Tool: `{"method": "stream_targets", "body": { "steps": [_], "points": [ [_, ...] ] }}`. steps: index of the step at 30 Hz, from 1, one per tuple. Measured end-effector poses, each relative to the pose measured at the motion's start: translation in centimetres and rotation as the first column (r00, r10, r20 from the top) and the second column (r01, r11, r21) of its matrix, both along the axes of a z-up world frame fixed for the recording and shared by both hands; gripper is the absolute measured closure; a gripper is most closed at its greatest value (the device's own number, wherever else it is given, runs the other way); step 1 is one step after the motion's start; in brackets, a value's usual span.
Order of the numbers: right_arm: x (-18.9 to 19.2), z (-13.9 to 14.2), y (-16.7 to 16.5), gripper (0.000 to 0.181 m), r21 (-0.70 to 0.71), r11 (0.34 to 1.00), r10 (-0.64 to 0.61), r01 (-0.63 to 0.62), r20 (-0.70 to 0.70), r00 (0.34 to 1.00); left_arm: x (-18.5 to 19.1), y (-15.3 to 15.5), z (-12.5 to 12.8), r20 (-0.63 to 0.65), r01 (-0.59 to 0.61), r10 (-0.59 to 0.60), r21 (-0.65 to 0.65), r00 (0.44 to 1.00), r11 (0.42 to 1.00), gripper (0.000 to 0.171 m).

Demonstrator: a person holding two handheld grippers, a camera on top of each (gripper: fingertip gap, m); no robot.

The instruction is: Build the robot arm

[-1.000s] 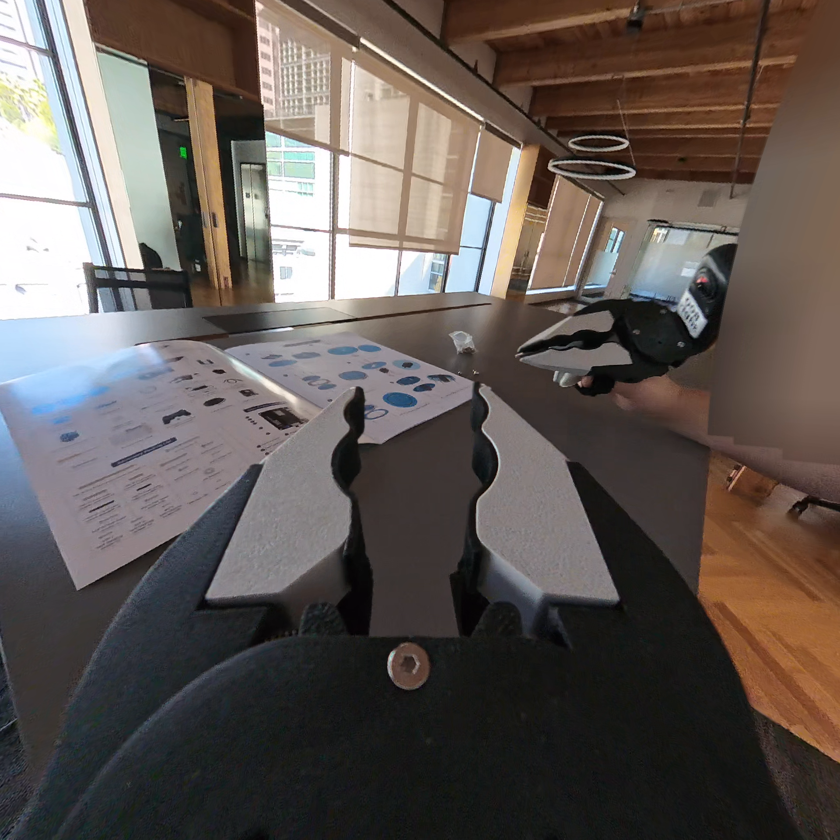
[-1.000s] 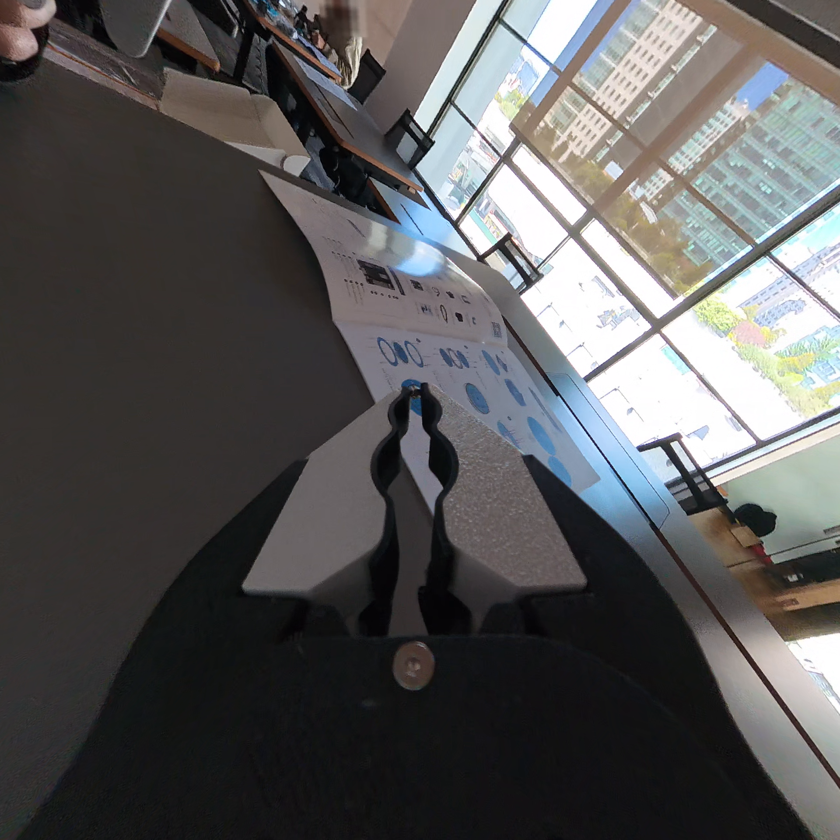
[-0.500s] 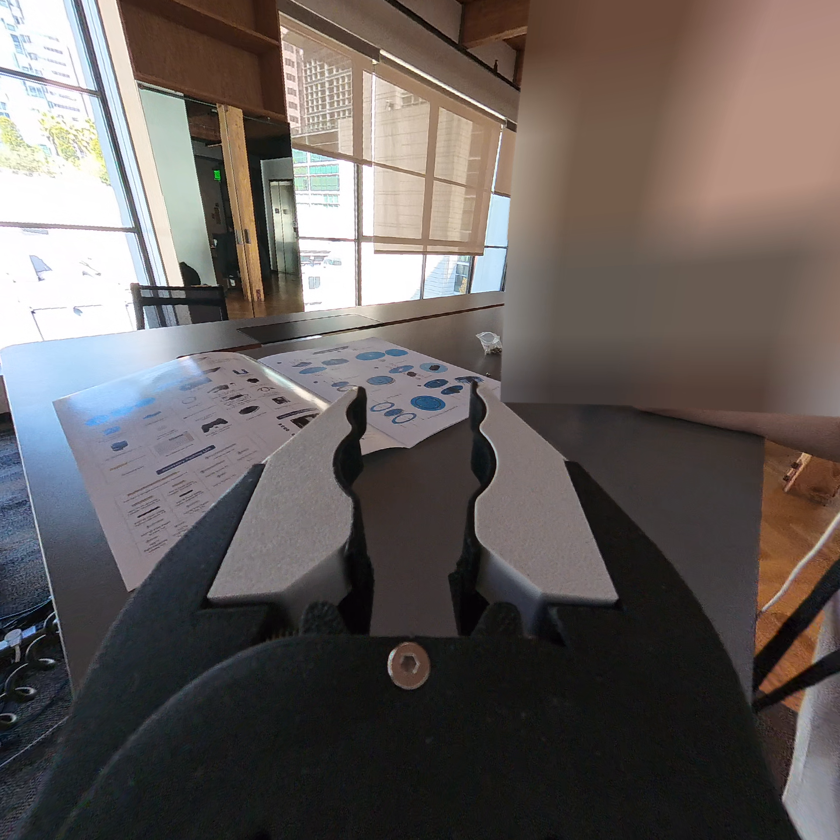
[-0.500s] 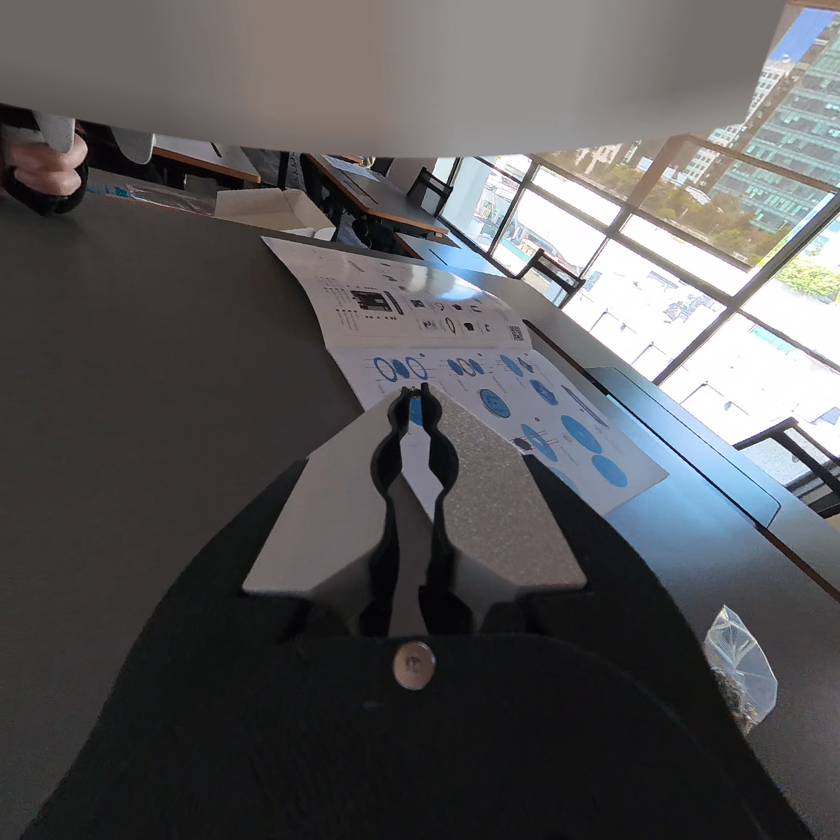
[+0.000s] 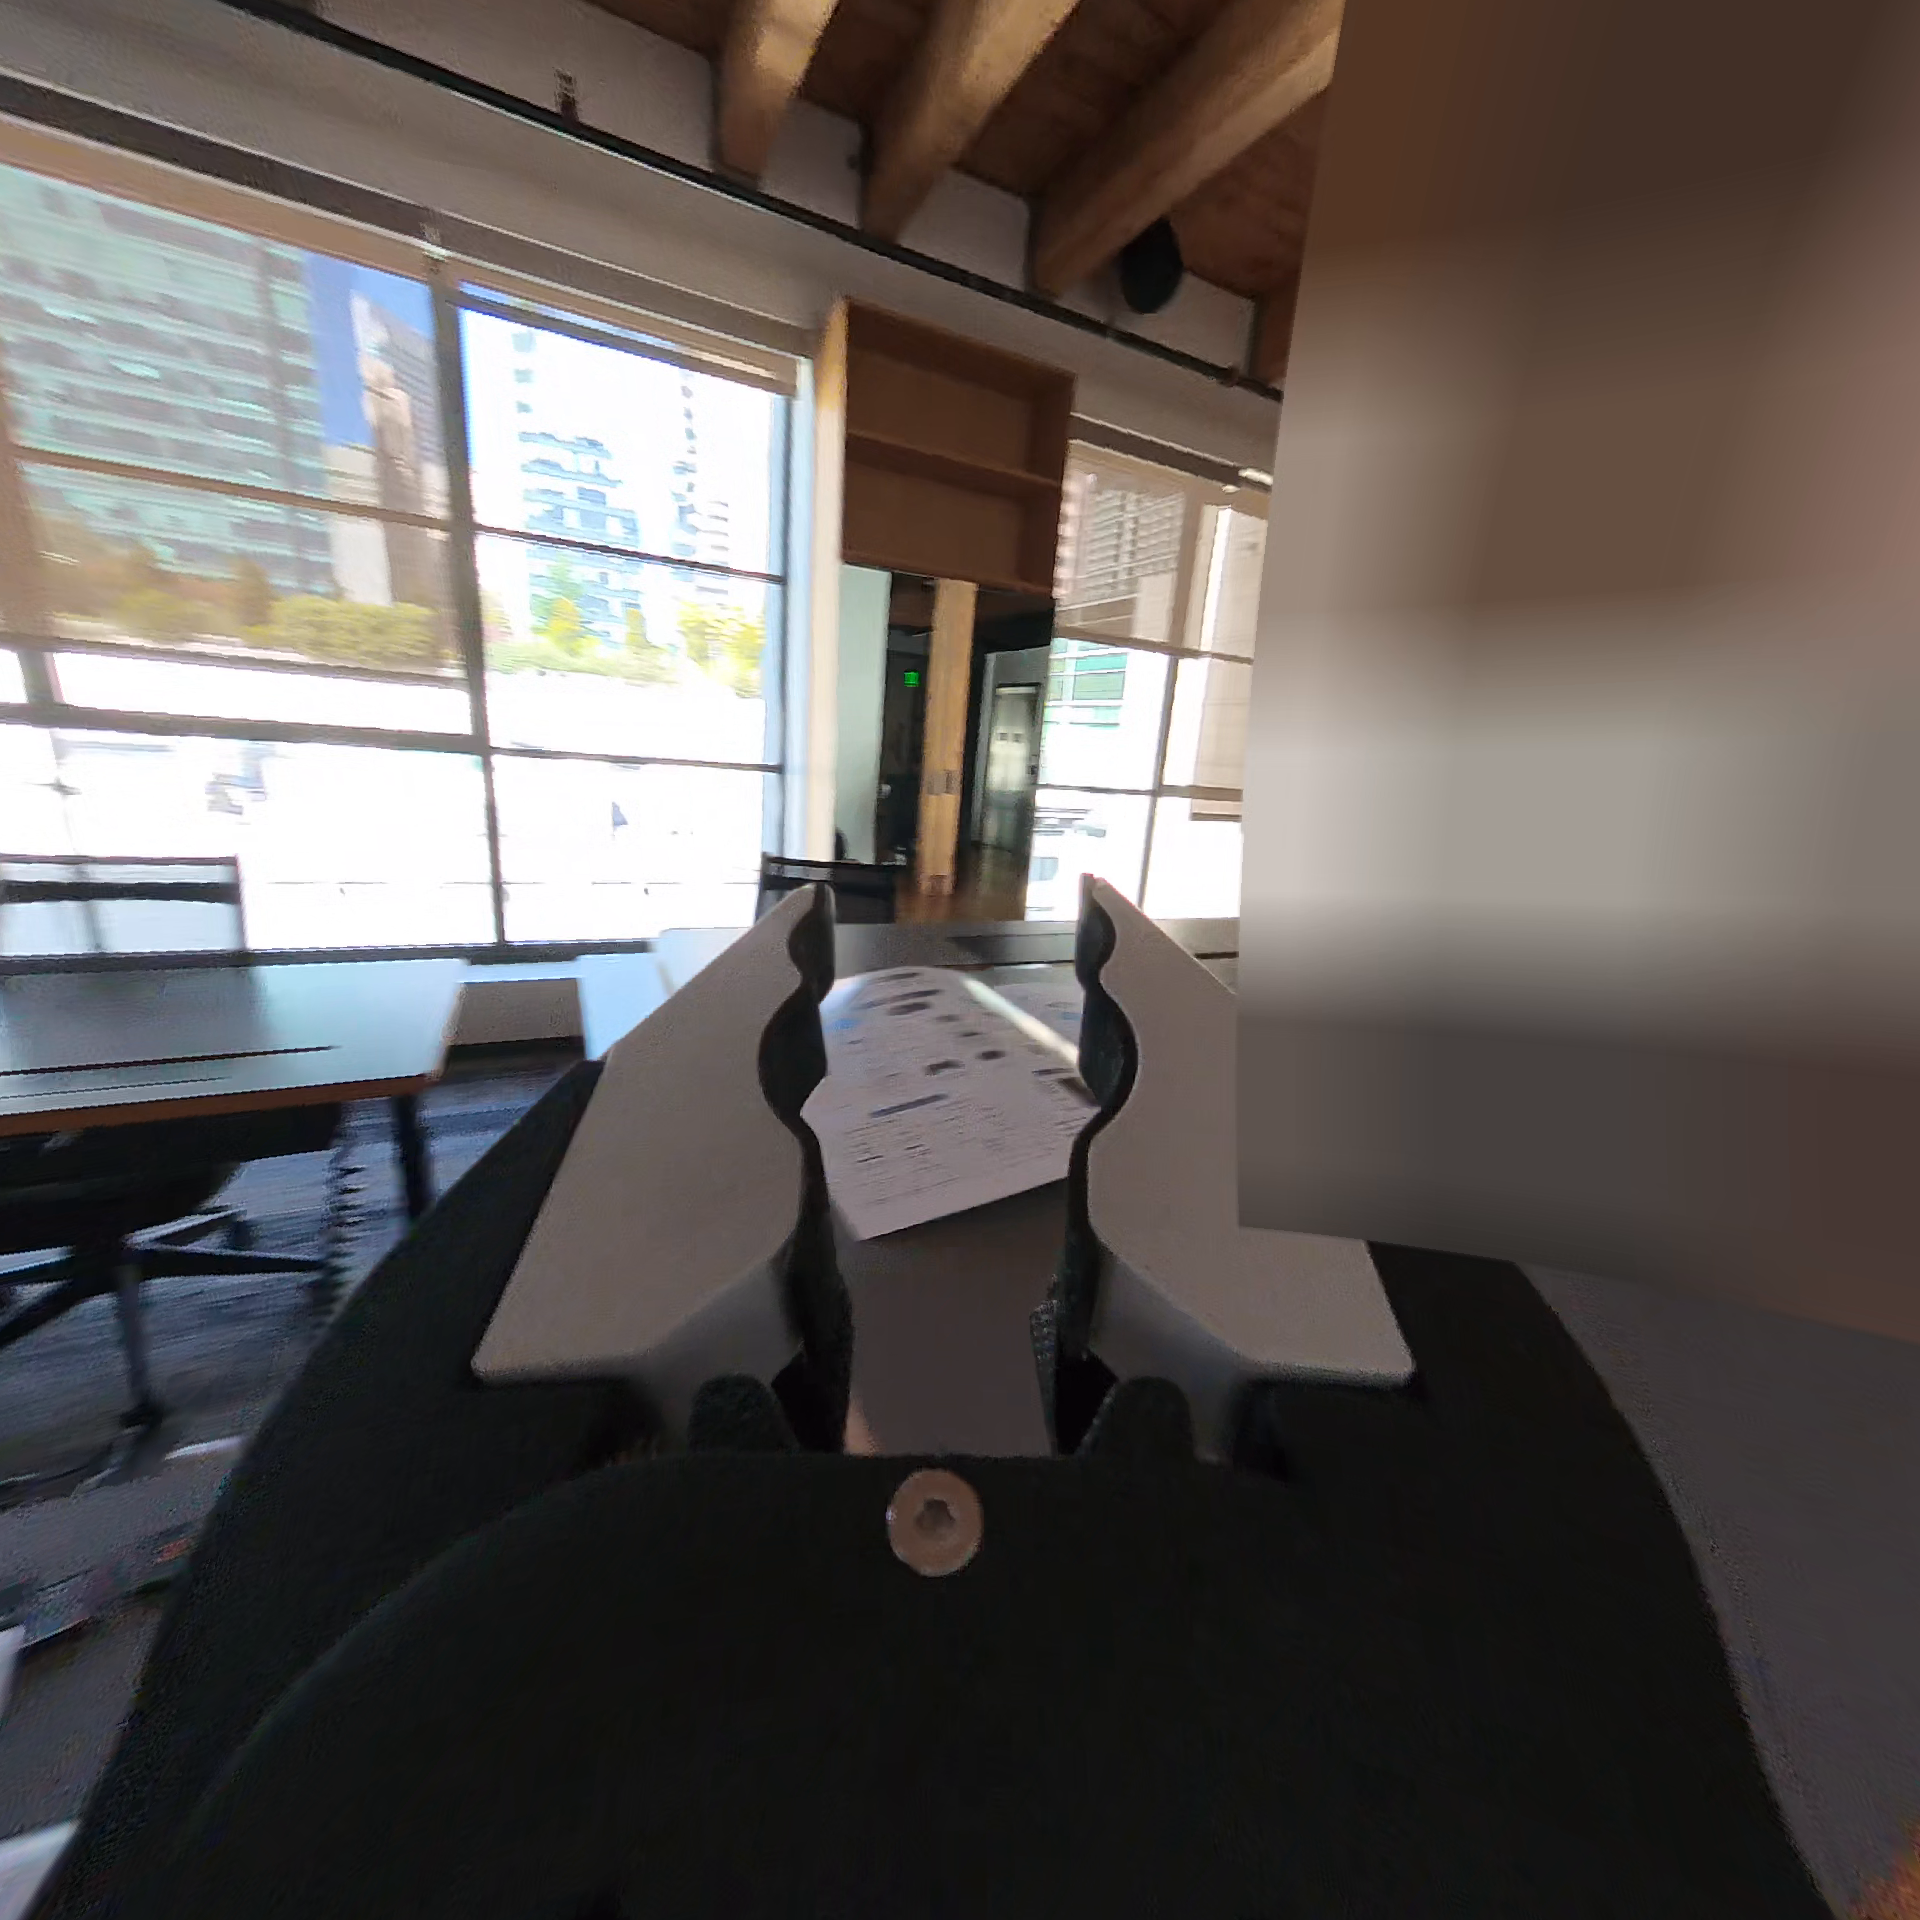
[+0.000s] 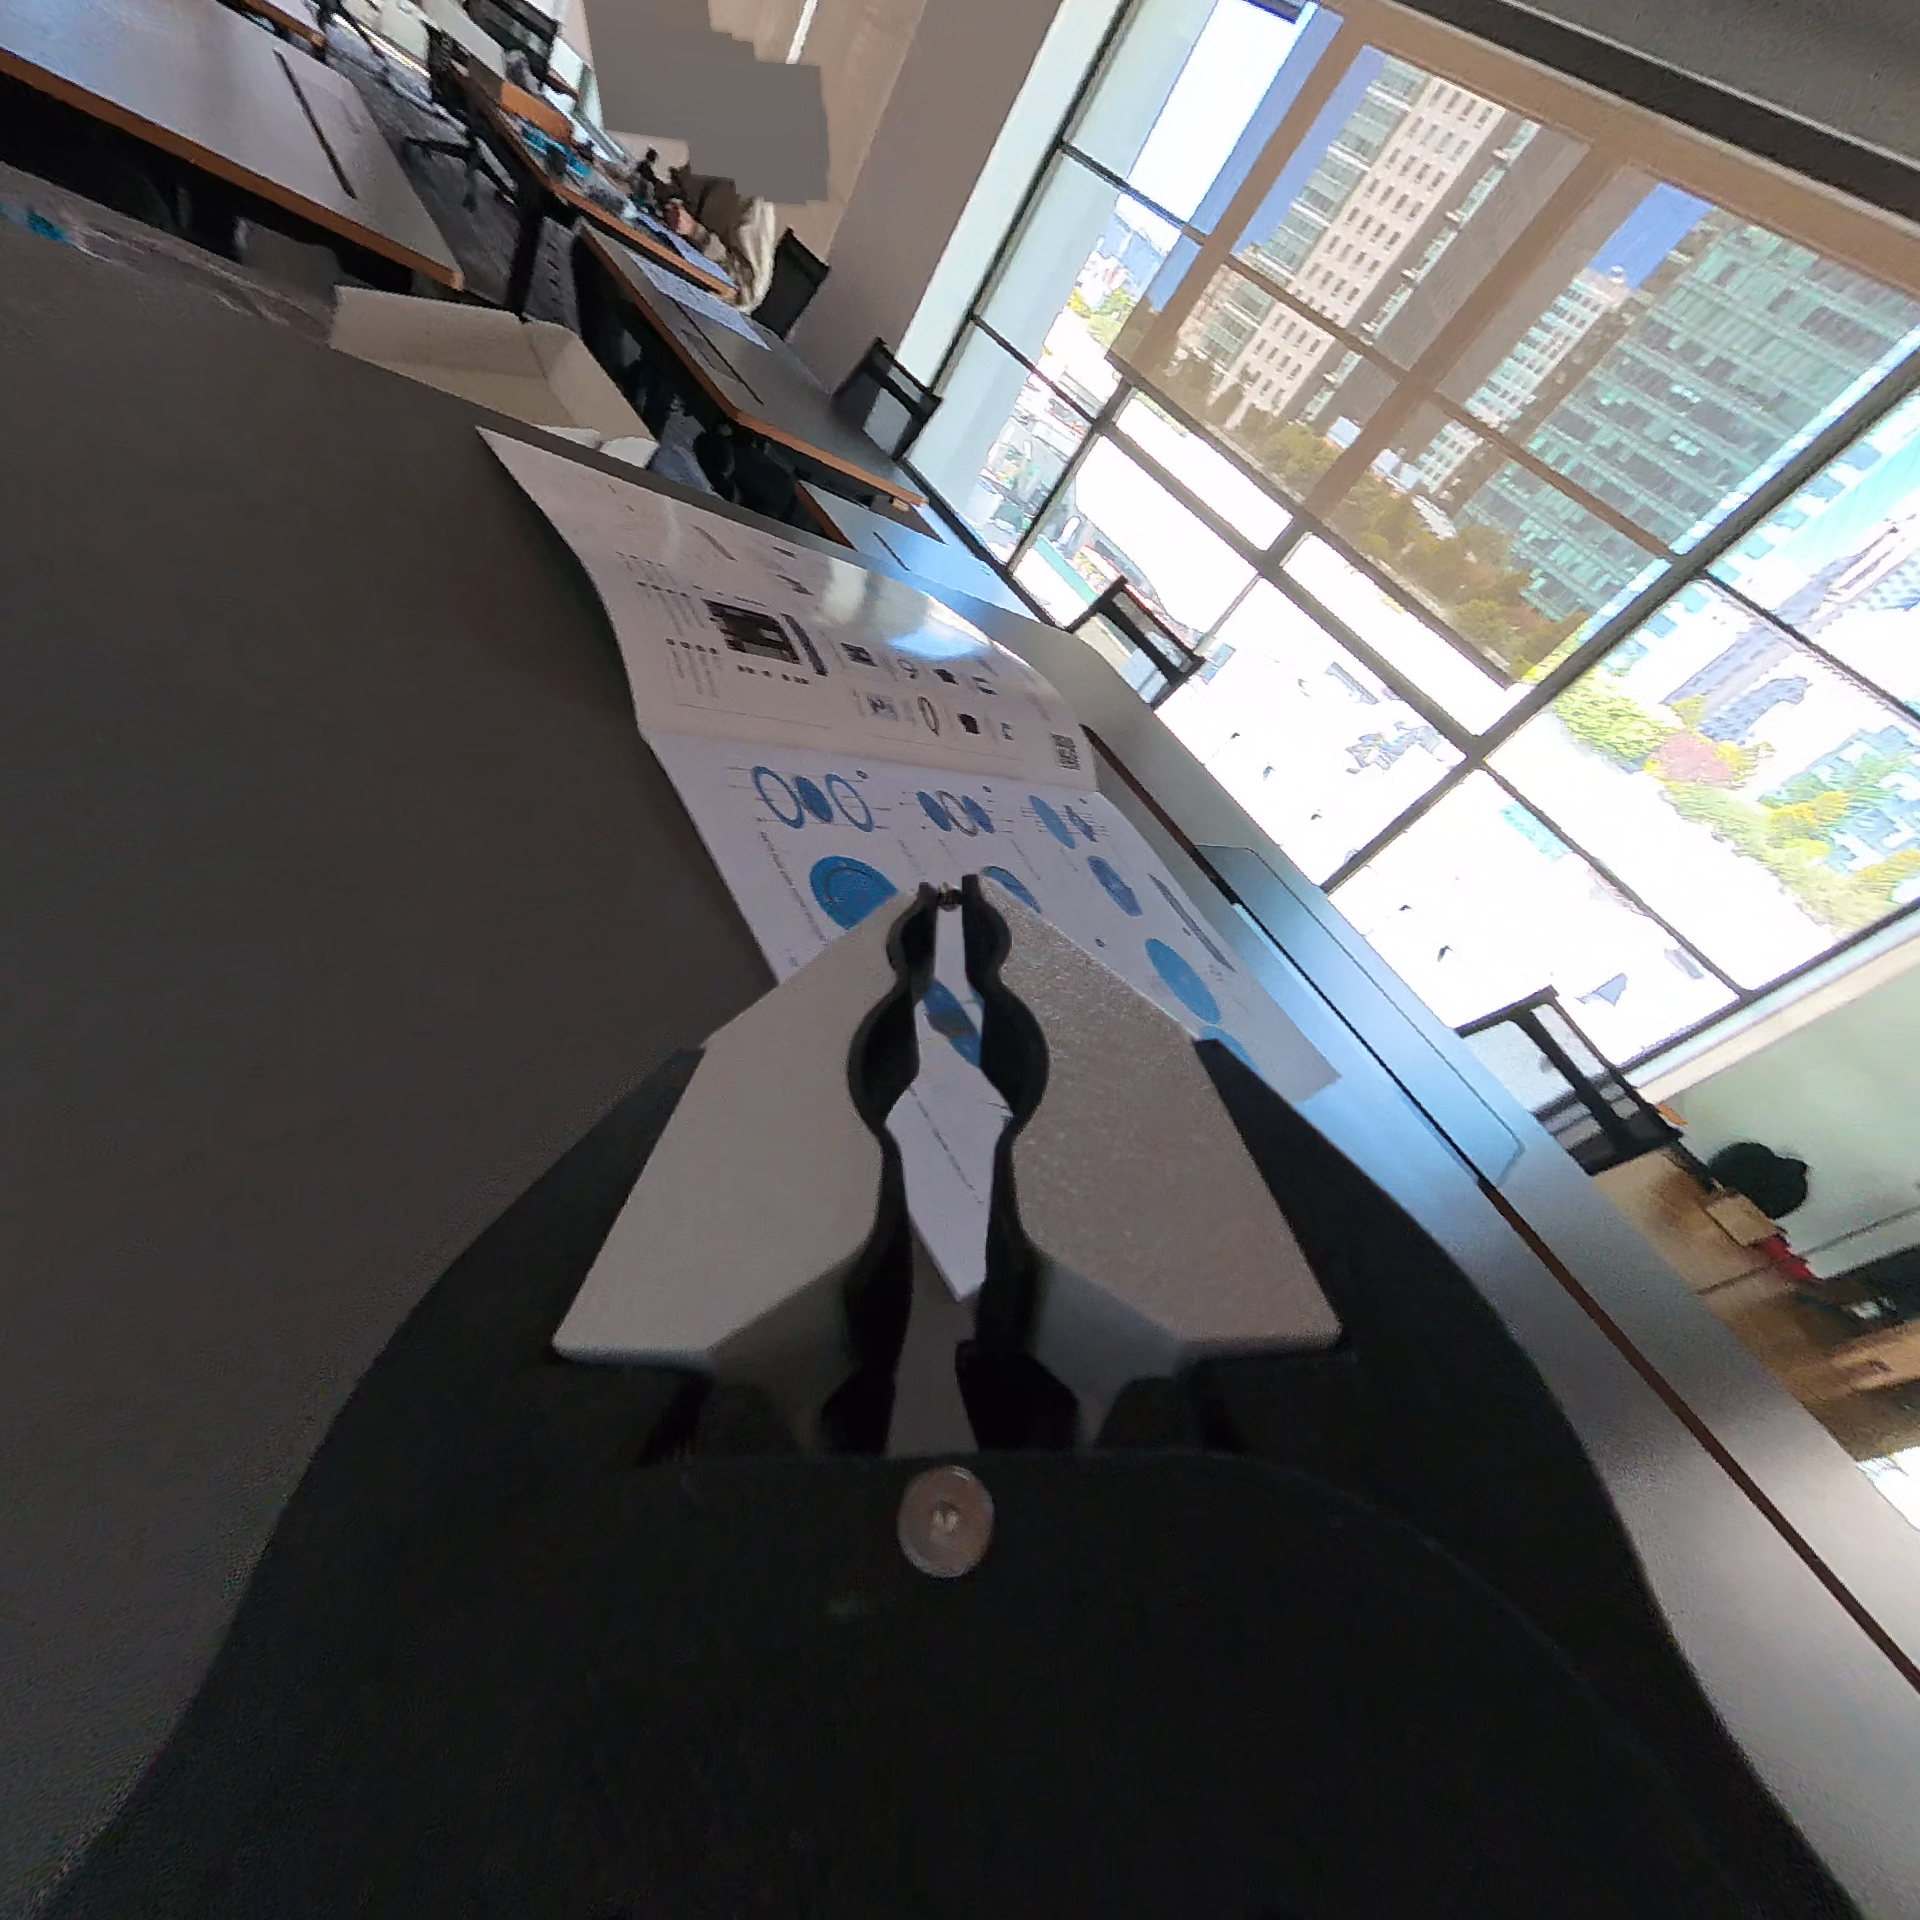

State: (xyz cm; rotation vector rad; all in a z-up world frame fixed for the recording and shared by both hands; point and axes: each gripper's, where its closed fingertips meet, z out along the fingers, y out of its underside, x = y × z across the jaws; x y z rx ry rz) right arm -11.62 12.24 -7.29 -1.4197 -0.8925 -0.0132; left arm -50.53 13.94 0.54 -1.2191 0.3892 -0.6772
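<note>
Left gripper [image 5: 954, 914] held above dark table [image 5: 935, 1340], jaws spread wide, nothing between them; corner of printed sheet [image 5: 935, 1101] visible through gap. View blurred.

Right gripper [image 6: 943, 889] nearly closed, tips pinching tiny dark object [image 6: 945, 891], too small to identify. Gripper hovers over near edge of open white booklet [image 6: 831, 717] with blue circular diagrams, lying on table [image 6: 312, 831] toward window-side edge. White open box [image 6: 468, 348] at table's far edge.
</note>
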Motion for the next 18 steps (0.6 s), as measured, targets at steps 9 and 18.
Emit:
{"method": "stream_targets", "body": {
  "steps": [9,18],
  "points": [
    [-2.8,2.9,0.6,0.178,0.046,0.966,-0.245,0.255,-0.152,0.957,-25.0,0.2,-14.6,-0.259,-0.406,0.342,-0.262,0.903,0.875,0.125],
    [-11.8,2.5,2.8,0.178,0.006,0.893,-0.435,0.449,-0.239,0.868,-32.4,12.2,-42.8,-0.489,-0.327,0.063,-0.477,0.870,0.816,0.128]
  ]
}}
